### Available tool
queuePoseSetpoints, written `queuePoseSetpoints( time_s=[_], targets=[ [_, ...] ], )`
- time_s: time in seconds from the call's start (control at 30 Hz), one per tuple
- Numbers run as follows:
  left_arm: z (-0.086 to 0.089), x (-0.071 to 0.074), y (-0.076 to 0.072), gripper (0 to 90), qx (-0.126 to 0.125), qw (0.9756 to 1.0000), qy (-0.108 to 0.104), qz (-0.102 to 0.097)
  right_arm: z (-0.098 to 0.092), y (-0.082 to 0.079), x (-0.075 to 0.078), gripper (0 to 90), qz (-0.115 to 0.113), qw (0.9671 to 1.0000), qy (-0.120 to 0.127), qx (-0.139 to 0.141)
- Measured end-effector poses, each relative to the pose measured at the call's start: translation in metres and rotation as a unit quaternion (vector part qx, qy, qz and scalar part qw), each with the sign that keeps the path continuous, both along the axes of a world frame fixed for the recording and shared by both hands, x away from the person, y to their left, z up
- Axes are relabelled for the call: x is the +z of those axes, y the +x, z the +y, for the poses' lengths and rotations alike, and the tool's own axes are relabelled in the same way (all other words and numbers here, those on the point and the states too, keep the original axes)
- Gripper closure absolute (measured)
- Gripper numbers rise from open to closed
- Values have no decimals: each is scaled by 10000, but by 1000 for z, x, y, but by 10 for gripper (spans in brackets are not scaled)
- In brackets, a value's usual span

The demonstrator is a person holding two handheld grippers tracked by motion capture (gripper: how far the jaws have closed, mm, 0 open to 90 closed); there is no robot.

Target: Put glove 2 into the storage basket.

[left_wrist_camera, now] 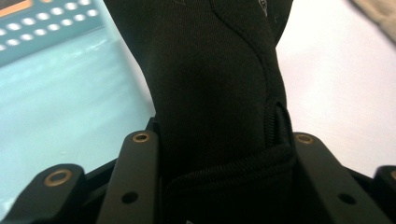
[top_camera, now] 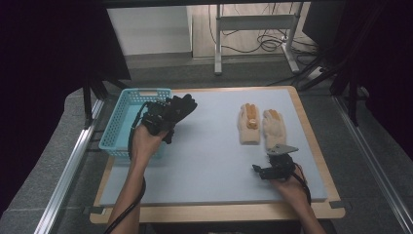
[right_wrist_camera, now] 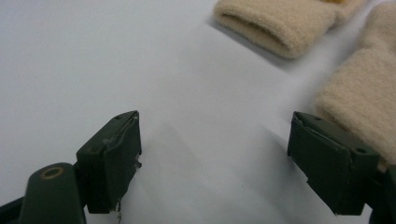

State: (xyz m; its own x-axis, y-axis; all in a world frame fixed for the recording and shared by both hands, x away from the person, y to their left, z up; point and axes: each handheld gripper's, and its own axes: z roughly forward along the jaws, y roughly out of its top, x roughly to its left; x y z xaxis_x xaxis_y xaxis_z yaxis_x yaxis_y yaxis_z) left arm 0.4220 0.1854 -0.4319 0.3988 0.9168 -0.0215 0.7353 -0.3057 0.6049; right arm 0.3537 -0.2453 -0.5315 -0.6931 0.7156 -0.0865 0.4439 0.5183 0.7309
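Note:
A black glove (top_camera: pixel 181 106) hangs from my left gripper (top_camera: pixel 165 118), which is shut on its cuff just right of the turquoise basket (top_camera: pixel 122 122). In the left gripper view the black glove (left_wrist_camera: pixel 215 79) rises between the two jaws, with the basket (left_wrist_camera: pixel 51 88) behind it at the left. Two beige gloves lie side by side on the mat: one (top_camera: pixel 248 124) with an orange patch, the other (top_camera: pixel 274 127) to its right. My right gripper (top_camera: pixel 263 171) rests low on the mat just below them, open and empty. In the right gripper view (right_wrist_camera: pixel 215 158) the beige cuffs (right_wrist_camera: pixel 280 25) lie ahead.
A pale blue mat (top_camera: pixel 214 161) covers a wooden table (top_camera: pixel 219 212). Metal rails run along both sides of the table. A white table frame (top_camera: pixel 255 29) with cables stands on the floor beyond.

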Motion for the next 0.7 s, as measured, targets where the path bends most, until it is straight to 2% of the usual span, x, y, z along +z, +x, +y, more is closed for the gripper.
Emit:
queuePoseSetpoints(
  time_s=[0.33, 0.37, 0.4, 0.6, 0.7],
  targets=[
    [43, -1, 13, 612, 572, 9983, 83, 73, 0, 0, 0, 173, -1, 10000, 0, 4],
    [52, -2, 16, 609, 674, 9976, 119, 111, 0, 0, 0, 173, -1, 10000, 0, 5],
    [52, -2, 16, 608, 674, 9976, 119, 111, 0, 0, 0, 173, -1, 10000, 0, 5],
    [77, -11, 23, 603, 922, 9951, 216, 270, 0, 0, 0, 173, 3, 10000, 3, 6],
    [87, -18, 27, 599, 1065, 9935, 182, 366, 0, 0, 0, 173, -3, 10000, 3, 3]
  ],
)
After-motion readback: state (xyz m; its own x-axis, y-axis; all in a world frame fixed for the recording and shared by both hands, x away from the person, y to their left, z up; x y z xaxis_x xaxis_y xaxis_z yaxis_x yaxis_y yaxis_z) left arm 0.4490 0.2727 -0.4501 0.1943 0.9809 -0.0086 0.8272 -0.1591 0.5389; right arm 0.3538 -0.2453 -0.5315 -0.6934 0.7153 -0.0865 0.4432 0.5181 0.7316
